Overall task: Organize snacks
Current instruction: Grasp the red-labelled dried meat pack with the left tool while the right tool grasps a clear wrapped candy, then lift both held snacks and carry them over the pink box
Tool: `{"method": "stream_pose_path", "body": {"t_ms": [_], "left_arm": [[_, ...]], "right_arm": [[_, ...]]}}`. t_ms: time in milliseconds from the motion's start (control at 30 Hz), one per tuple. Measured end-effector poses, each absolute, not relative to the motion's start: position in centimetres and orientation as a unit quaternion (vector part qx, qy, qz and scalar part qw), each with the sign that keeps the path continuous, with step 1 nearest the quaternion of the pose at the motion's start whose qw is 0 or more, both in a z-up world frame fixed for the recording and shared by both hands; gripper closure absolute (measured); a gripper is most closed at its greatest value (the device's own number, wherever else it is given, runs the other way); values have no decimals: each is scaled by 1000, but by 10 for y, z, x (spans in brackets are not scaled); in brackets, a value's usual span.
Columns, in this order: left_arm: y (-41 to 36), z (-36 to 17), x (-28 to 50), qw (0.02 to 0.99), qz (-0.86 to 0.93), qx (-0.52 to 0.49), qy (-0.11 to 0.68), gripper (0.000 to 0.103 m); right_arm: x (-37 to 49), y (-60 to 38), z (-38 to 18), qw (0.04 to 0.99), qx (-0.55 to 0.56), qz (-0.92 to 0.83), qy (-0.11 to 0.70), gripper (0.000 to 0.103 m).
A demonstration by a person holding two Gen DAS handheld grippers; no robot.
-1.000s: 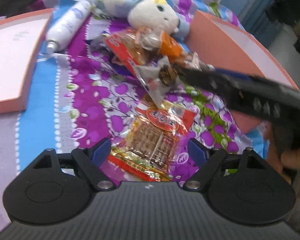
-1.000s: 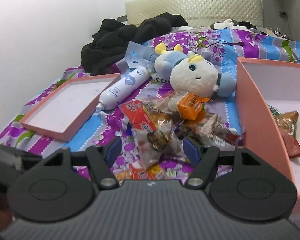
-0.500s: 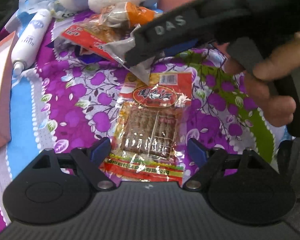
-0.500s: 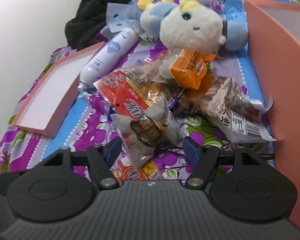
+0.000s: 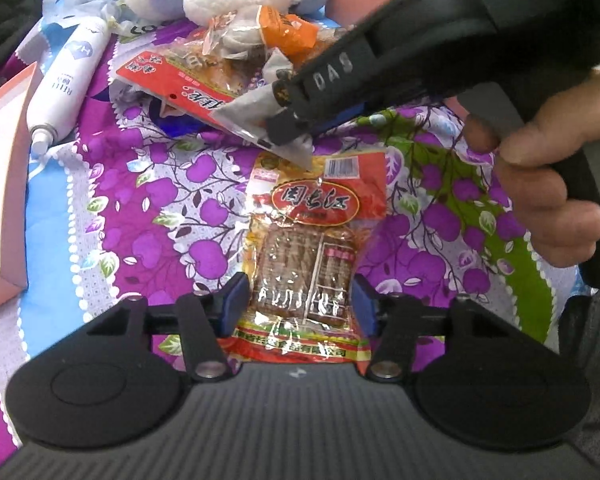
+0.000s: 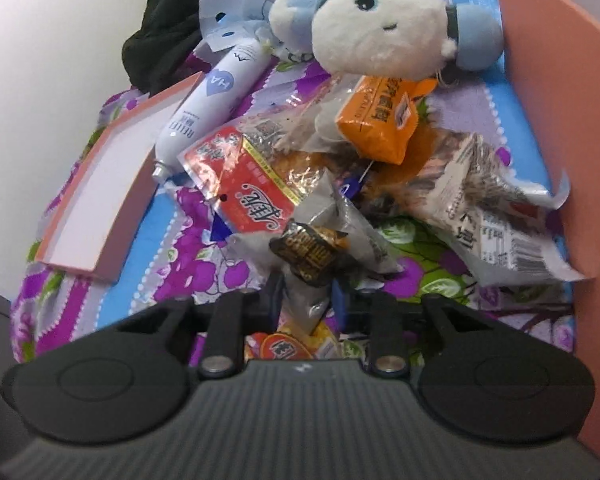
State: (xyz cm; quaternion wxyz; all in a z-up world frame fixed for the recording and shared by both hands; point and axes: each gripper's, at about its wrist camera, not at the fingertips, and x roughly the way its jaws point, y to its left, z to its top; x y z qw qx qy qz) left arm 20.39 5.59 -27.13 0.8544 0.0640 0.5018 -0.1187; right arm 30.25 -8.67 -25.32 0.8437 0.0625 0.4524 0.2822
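A clear snack packet with a red label (image 5: 304,264) lies flat on the purple flowered bedspread (image 5: 148,216). My left gripper (image 5: 300,304) straddles it; its jaws are closing and the blue pads (image 5: 238,300) touch the packet's two long edges. My right gripper (image 6: 308,300) is closing on the near end of a grey packet with a dark brown sweet (image 6: 312,248) inside. From the left wrist view, that right gripper (image 5: 288,128) pinches the grey packet (image 5: 256,112) just beyond the red-label packet, held by a person's hand (image 5: 548,200).
Several more snack packets are piled behind: a red one (image 6: 248,188), an orange one (image 6: 380,120), a grey printed one (image 6: 488,220). A plush toy (image 6: 380,28), a white tube (image 6: 216,100) and black clothes (image 6: 172,32) lie beyond. A pink lid (image 6: 100,200) sits left, a pink box wall (image 6: 552,120) right.
Both grippers came down closer to the packets. The jaws of each have narrowed onto the packet between them. The right gripper has swung across the top of the left wrist view.
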Motion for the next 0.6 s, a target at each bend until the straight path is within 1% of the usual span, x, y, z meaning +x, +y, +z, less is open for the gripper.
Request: {"method": "stream_pose_path", "body": {"t_ms": [367,600], "left_arm": [[60,-256,179,862,-90,19,499,44],[75,-248,159,866,-57,-33,496,44]], "right_arm": [[282,-113,-228,860,64,276,424,78],[266,-132,-216,870,53,270,408,78]]}}
